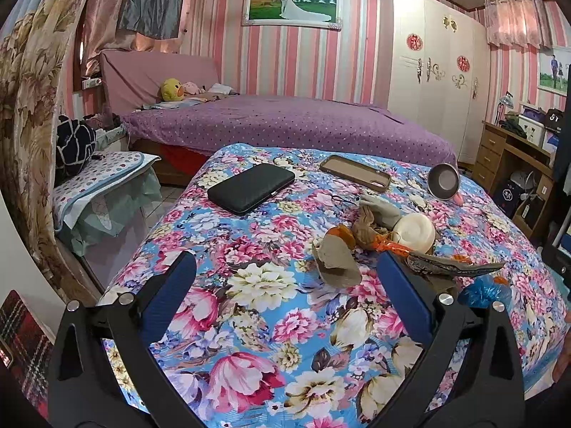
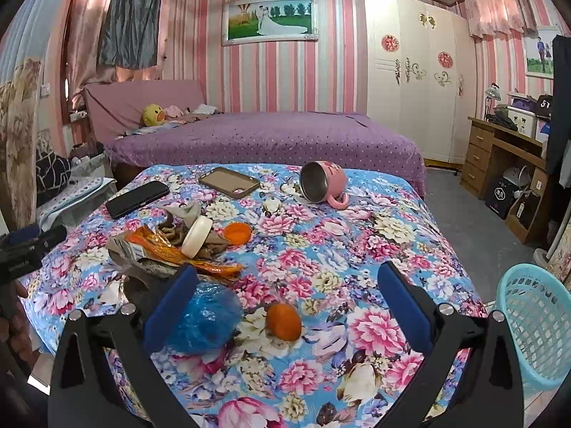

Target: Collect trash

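Left tongs (image 1: 285,278) were wide open, empty, over the floral worktop (image 1: 249,321); trash pile (image 1: 378,242) sat just beyond the right finger. Right tongs (image 2: 287,281) gaped too, holding nothing, blue bag (image 2: 207,315) by its left finger, orange peel (image 2: 283,321) between, basket (image 2: 535,324) far right.

Almost nothing here is giving me legible writing. On the wooden desk at the far right, a dark bag (image 2: 545,106) is showing white characters that read like "5T"; from my left tool's camera the same bag (image 1: 555,120) is showing the same mark, smaller. Below the desk, a dark box (image 2: 499,194) is carrying a round white emblem with characters too small for me to read. The crumpled wrapper (image 2: 134,249) on the floral bedspread is showing a white printed panel, its print blurred. The pink mug (image 2: 326,180) is bearing red lettering I cannot make out.
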